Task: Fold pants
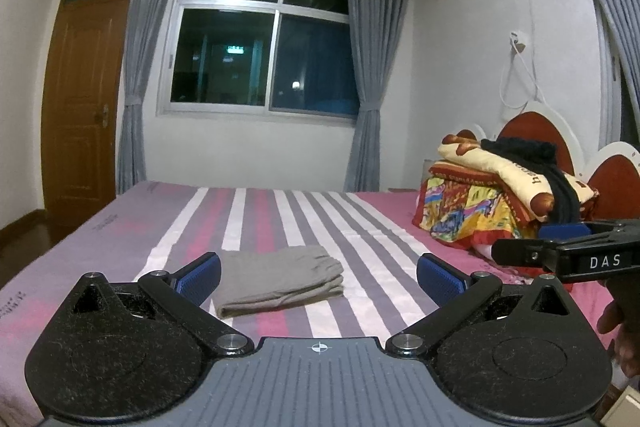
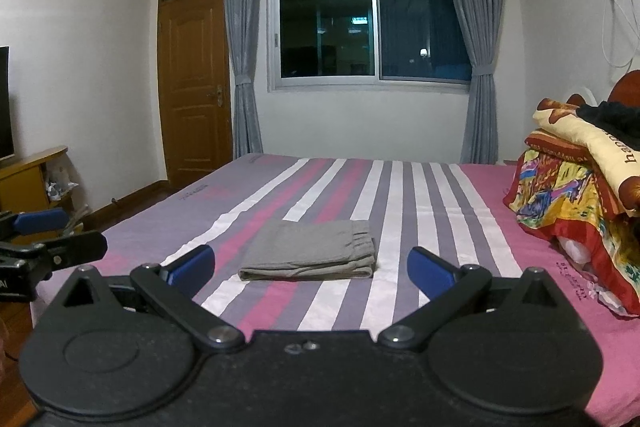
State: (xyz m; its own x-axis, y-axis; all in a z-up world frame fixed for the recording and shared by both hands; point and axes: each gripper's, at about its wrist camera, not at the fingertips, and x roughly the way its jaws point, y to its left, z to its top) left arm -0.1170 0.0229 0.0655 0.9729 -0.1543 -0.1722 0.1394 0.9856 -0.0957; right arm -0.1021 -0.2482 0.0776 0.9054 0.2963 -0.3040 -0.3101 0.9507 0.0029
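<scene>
Pants [image 2: 310, 251] sit folded flat on the bed [image 2: 500, 227], so both grippers [image 1: 318, 273] [image 2: 310, 271] hang back, jaws spread, holding nothing.

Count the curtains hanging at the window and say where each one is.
2. One grey curtain hangs left of the window, next to the wooden door; the other curtain hangs right of it. Both are tied back partway down. None appears hidden.

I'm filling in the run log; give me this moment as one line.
grey pants: folded, on striped bed | left tongs: open, empty | right tongs: open, empty | both short of pants
</scene>
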